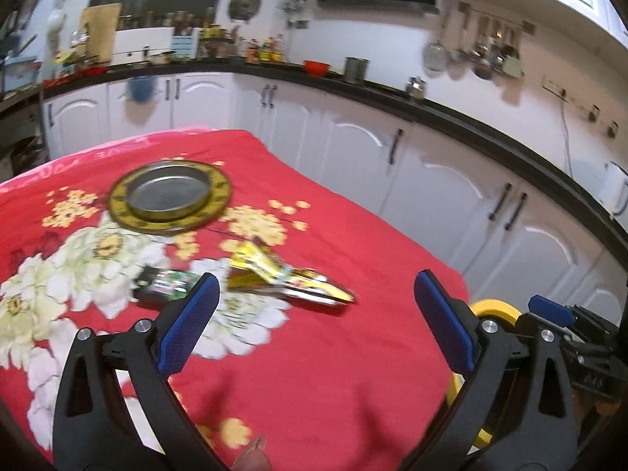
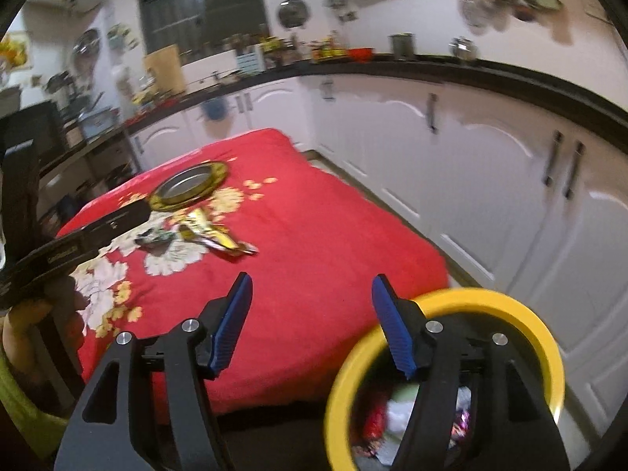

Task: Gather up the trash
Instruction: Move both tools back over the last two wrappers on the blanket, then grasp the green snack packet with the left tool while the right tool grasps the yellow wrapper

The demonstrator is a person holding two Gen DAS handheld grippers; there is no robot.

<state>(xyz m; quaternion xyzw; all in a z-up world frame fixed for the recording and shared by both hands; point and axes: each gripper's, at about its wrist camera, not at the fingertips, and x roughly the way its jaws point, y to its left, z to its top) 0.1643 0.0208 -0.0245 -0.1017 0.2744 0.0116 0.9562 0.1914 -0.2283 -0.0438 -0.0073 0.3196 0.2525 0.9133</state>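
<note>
While both grippers gape, yellow wrapper [image 1: 286,278] lies lengthwise, pointing right.

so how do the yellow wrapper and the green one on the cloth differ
The yellow wrapper is the longer one, stretched out and creased into a raised fold; the green wrapper is shorter and more compact. The yellow wrapper lies nearer the table's right edge, closer to the yellow bin; the green wrapper lies to its left, on the white flower print. Both rest loose on the red cloth, ungripped, in front of the metal plate.
</note>
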